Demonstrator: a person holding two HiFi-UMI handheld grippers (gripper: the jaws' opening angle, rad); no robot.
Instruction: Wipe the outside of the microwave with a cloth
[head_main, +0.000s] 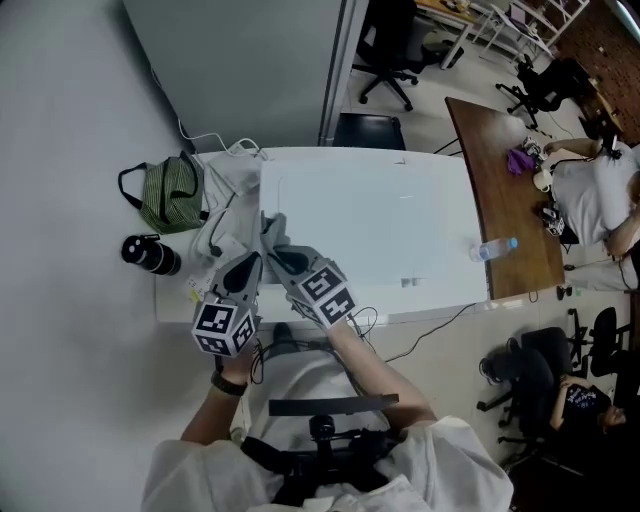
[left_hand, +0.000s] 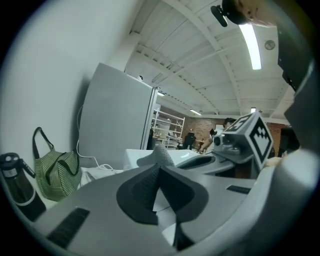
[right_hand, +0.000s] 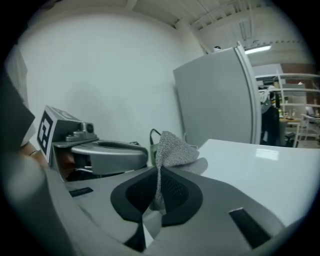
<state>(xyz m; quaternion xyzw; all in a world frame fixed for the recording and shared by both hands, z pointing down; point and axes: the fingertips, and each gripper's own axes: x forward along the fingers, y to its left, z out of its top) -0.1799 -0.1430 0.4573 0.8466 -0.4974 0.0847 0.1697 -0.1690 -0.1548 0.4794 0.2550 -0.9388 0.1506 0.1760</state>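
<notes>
Over the near left corner of the white box-shaped microwave, my right gripper is clamped on a grey knitted cloth. The fabric runs down between the two dark pads, and a crumpled fold stands above their tips. I cannot tell whether the cloth touches the microwave. My left gripper is just beside the right one, on its side away from the microwave. Its jaws are together, with the cloth's peak showing just past their tips, and I cannot tell whether they pinch it. Left of the microwave stands a green striped fabric bag with black handles. A black cylindrical bottle lies near the bag, and a white cable runs behind it. Right of the microwave stands a brown wooden table carrying a clear plastic bottle.
</notes>
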